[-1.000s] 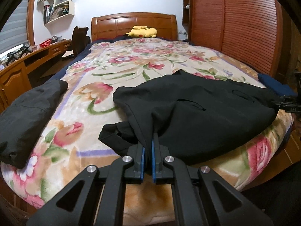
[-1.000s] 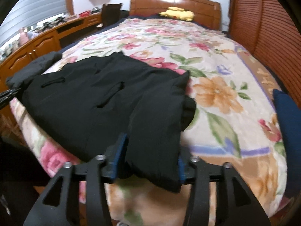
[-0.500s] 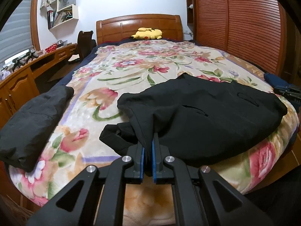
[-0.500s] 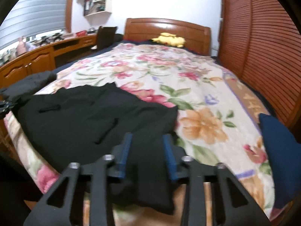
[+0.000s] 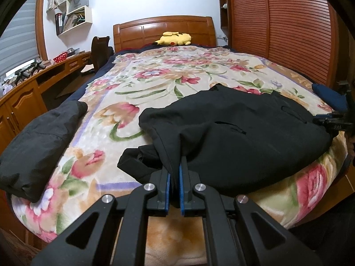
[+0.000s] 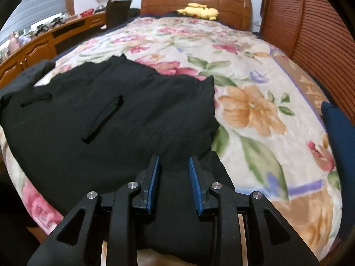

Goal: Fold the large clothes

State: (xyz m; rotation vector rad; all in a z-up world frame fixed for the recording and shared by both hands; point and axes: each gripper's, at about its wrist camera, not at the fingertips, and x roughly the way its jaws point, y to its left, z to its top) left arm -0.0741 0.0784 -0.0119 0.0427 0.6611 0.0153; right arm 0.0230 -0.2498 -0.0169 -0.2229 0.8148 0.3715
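Note:
A large black jacket (image 5: 244,133) (image 6: 99,110) lies across the near end of a floral-blanketed bed (image 5: 177,77) (image 6: 255,102). My left gripper (image 5: 176,168) is shut on a thin fold at the jacket's near left edge, and the cloth rises into a small peak at the pads. My right gripper (image 6: 174,158) is shut on a thick bunch of black cloth at the jacket's near right corner, its blue pads pressed against both sides. In the left wrist view the right gripper (image 5: 332,122) shows at the far right edge.
A second dark folded garment (image 5: 37,141) (image 6: 28,71) rests on the bed's left edge. A navy cushion (image 5: 328,95) (image 6: 339,133) sits at the right edge and a yellow plush toy (image 5: 175,38) by the headboard. A wooden desk (image 5: 22,93) runs left, slatted wardrobe doors (image 5: 288,33) right.
The right gripper's wide jaws have narrowed onto the jacket's corner, then it dipped closer to the bed. The left gripper keeps the same hold in the same place.

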